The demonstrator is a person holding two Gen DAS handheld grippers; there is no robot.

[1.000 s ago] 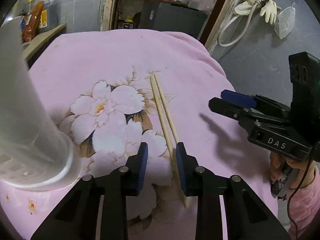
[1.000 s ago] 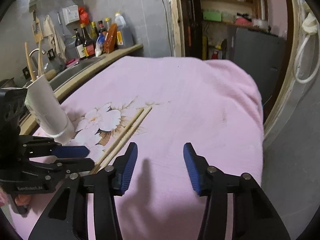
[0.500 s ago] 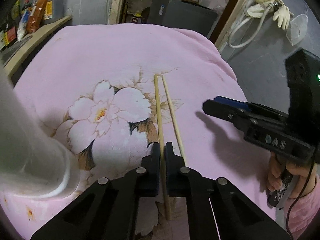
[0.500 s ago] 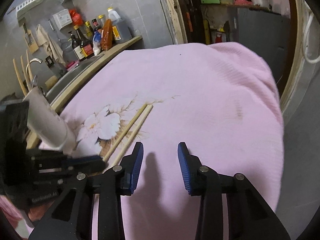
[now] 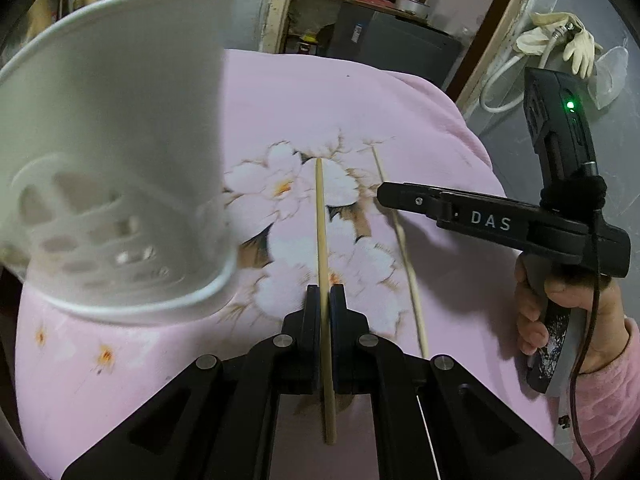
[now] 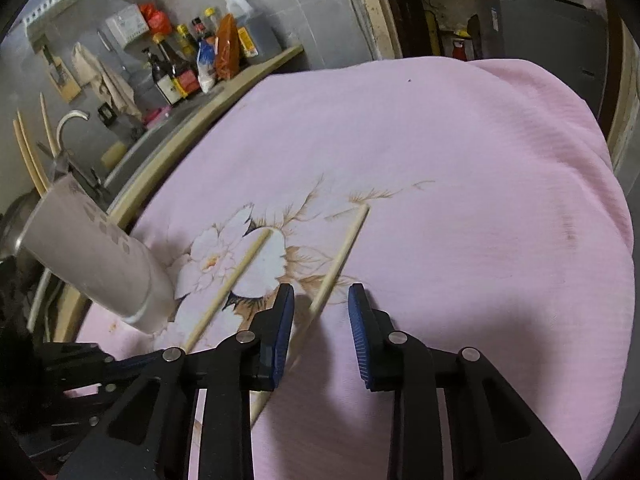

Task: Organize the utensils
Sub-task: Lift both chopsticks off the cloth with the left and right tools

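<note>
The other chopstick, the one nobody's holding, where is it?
The loose chopstick lies on the pink cloth, between the right tongs' open jaws, right of the chopstick the left tongs pinch.

Two wrist-mounted fisheye cameras look steeply down along their own fingers at a pink flowered cloth [image 5: 280,112], from close range. The left wrist view faces the far doorway, with the right gripper [image 5: 384,194] at its right edge. The right wrist view faces far and left toward a kitchen counter [image 6: 224,96]. Both share the flower print and two chopsticks [image 6: 340,256].

Grey tiled wall [image 6: 320,8] — bottles [image 6: 192,60] along counter [image 6: 224,92].
</note>
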